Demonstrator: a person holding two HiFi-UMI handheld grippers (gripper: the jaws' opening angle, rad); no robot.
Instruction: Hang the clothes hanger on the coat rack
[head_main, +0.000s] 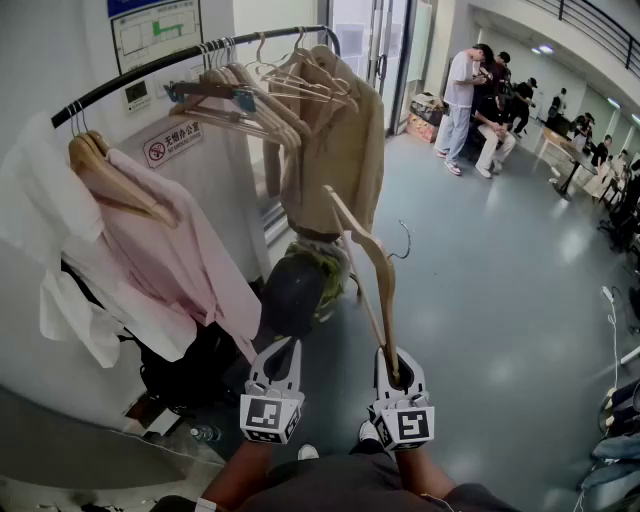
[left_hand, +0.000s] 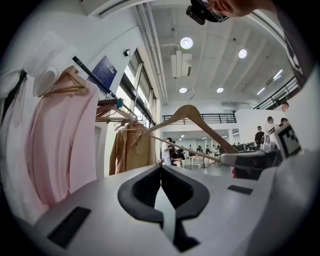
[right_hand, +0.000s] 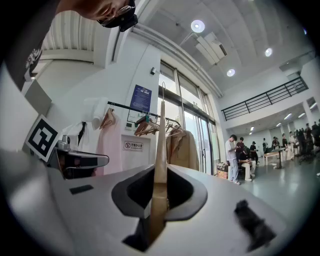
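A bare wooden hanger with a metal hook is clamped by one arm end in my right gripper, which is shut on it and holds it in front of the rack. In the right gripper view the hanger's wood runs straight up between the jaws of the right gripper. My left gripper is beside it on the left, shut and empty; its jaws meet in the left gripper view, where the hanger shows ahead. The black coat rack rail runs across the upper left.
On the rail hang a white shirt, a pink shirt, several bare wooden hangers and a beige coat. Dark bags sit under the coat. People stand and sit far off on the grey floor.
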